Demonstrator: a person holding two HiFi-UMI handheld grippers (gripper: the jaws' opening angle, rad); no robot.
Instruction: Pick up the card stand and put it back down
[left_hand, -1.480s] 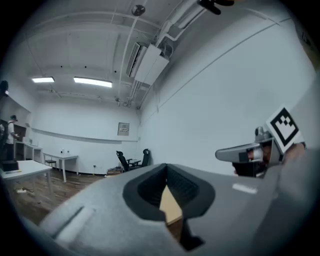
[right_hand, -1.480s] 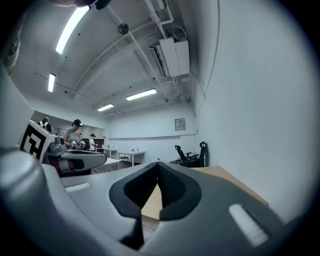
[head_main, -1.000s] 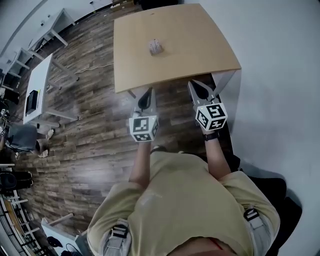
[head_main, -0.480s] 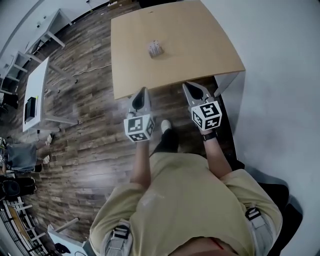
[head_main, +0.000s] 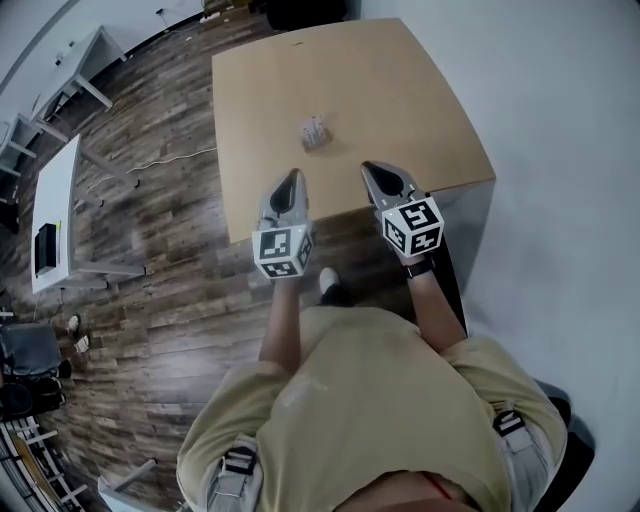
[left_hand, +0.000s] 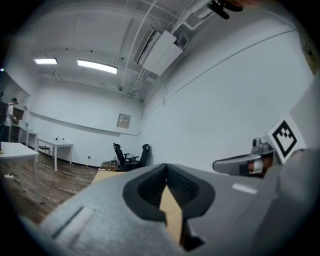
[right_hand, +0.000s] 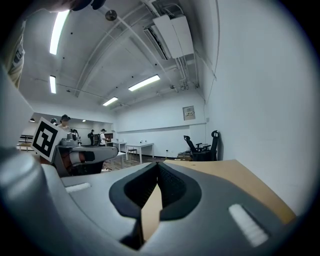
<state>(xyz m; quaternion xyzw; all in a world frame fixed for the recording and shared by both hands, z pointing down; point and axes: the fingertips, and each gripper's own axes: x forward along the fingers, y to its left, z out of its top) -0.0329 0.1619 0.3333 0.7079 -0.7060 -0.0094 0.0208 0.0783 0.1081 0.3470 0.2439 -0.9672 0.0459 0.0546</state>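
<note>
The card stand, small and pale, stands alone on the tan table, just beyond both grippers. My left gripper hovers over the table's near edge, below and left of the stand, its jaws shut with nothing in them. My right gripper is level with it on the right, also shut and empty. In the left gripper view the shut jaws point along the tabletop, with the right gripper beside them. In the right gripper view the closed jaws hide the stand.
A white wall runs close along the table's right side. Wood floor lies to the left, with a white desk there. Black office chairs stand past the table's far end. People are far off.
The person has stepped toward the table. Both grippers, shut throughout, have gone from short of the near edge to over it, closer to the card stand.
</note>
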